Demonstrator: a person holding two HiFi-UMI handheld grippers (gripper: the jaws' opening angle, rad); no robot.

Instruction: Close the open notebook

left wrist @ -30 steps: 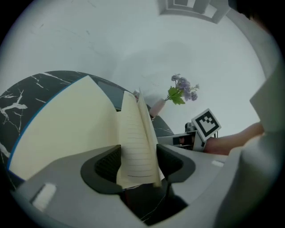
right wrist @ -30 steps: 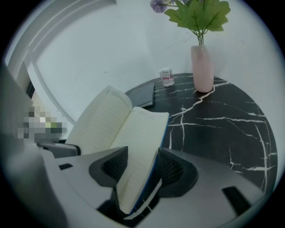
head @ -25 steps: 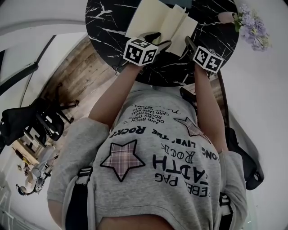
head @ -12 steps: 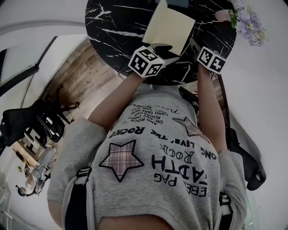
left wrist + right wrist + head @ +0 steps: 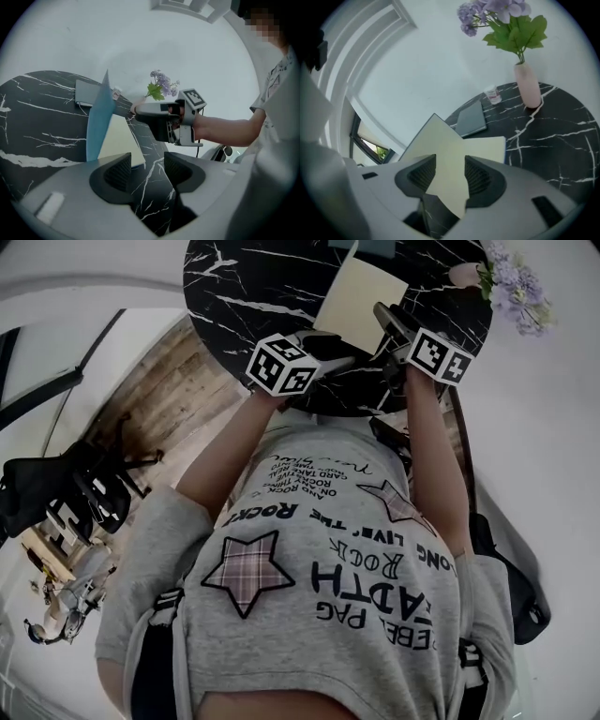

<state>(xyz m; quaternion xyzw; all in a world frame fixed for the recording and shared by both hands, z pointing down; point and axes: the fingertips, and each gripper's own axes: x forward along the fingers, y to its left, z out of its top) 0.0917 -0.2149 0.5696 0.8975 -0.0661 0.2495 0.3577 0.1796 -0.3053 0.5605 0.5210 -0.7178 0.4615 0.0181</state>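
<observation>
The notebook (image 5: 361,292) lies on the round black marble table (image 5: 244,287). In the left gripper view its blue cover (image 5: 99,117) stands nearly upright over the cream pages (image 5: 119,139). My right gripper (image 5: 386,320) is at the notebook's near right edge. In the right gripper view the cover's cream inner side (image 5: 440,140) runs between the jaws of the right gripper (image 5: 450,176), which stay wide apart. My left gripper (image 5: 342,348) is open just short of the notebook, and only marble shows between the jaws of the left gripper (image 5: 147,168).
A pink vase of purple flowers (image 5: 527,84) stands at the table's far right, with a small bottle (image 5: 491,93) and a flat grey book or tablet (image 5: 471,118) behind the notebook. A black office chair (image 5: 66,488) stands on the wooden floor to the left.
The fanned pages have come together and the cover has swung up and over. My left gripper has drawn back left, away from the notebook. My right gripper has moved in onto the cover.
</observation>
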